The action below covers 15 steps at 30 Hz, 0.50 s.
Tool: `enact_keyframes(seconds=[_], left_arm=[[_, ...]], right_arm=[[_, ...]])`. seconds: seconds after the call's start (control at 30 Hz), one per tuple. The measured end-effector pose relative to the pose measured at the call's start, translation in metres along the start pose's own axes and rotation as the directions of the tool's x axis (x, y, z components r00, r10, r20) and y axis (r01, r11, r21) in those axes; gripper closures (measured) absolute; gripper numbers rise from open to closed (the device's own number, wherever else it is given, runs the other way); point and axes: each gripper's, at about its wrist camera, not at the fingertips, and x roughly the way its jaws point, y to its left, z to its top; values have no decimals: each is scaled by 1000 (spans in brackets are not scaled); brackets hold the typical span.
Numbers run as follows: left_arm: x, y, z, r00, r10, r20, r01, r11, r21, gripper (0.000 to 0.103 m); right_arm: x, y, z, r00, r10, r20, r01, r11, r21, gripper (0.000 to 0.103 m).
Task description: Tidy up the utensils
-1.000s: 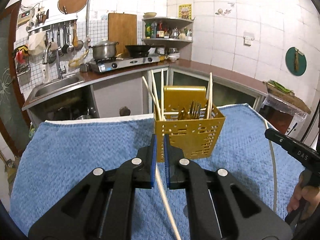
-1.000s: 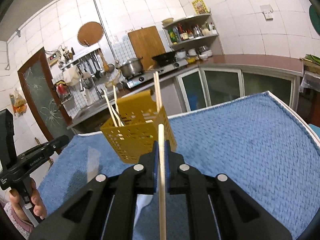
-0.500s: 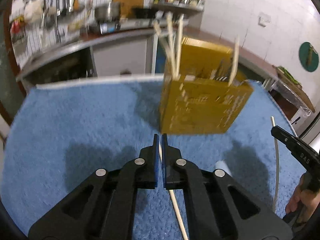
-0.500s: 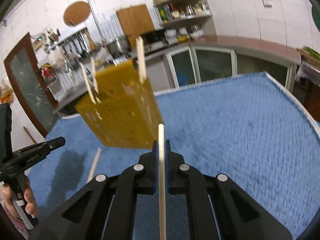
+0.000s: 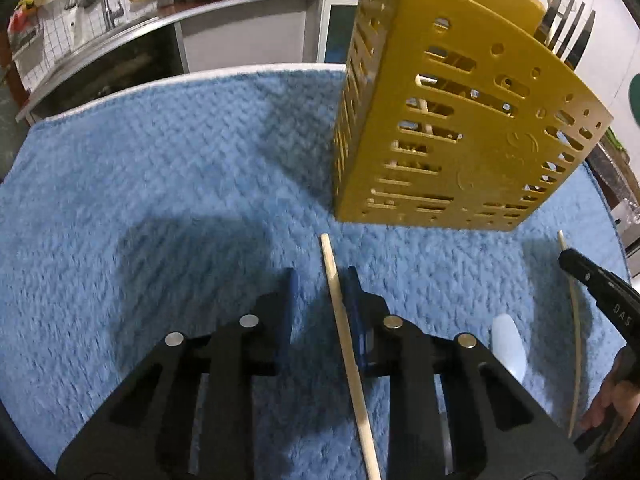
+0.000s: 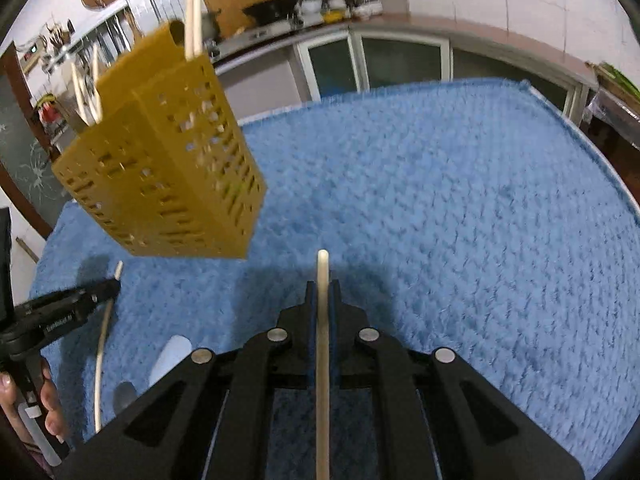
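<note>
Left wrist: chopstick (image 5: 347,354) between tool (image 5: 322,280) fingers

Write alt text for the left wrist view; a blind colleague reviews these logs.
The left gripper hangs open around a wooden chopstick on a blue towel. A yellow perforated utensil holder with forks stands ahead; a white spoon lies to the right.

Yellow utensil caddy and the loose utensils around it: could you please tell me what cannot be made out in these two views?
- Yellow caddy contents, left wrist view: its walls hide them; only fork tines show clearly.
- White spoon, left wrist view: the left gripper body hides its lower part.
- Chopstick in the right gripper, right wrist view: the bottom edge cuts off its rear end.
</note>
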Motion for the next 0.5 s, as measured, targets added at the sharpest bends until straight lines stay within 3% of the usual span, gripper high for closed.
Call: enact_keyframes(seconds=[0.23,0.33,0.5], left_arm=[[7,-6,9,1000,10,-23,-9,1000,21,83],[6,-9,12,1000,23,-19,-23,999,31,95],[-2,-4,10,1000,-13,-3,13,1000,9,97]], right_arm=[[17,3,15,996,-23,-91,21,999,-26,95],[21,4,26,990,-35,-137,32,999,-27,97],[3,2,26,996,-12,-89,10,1000,-19,97]])
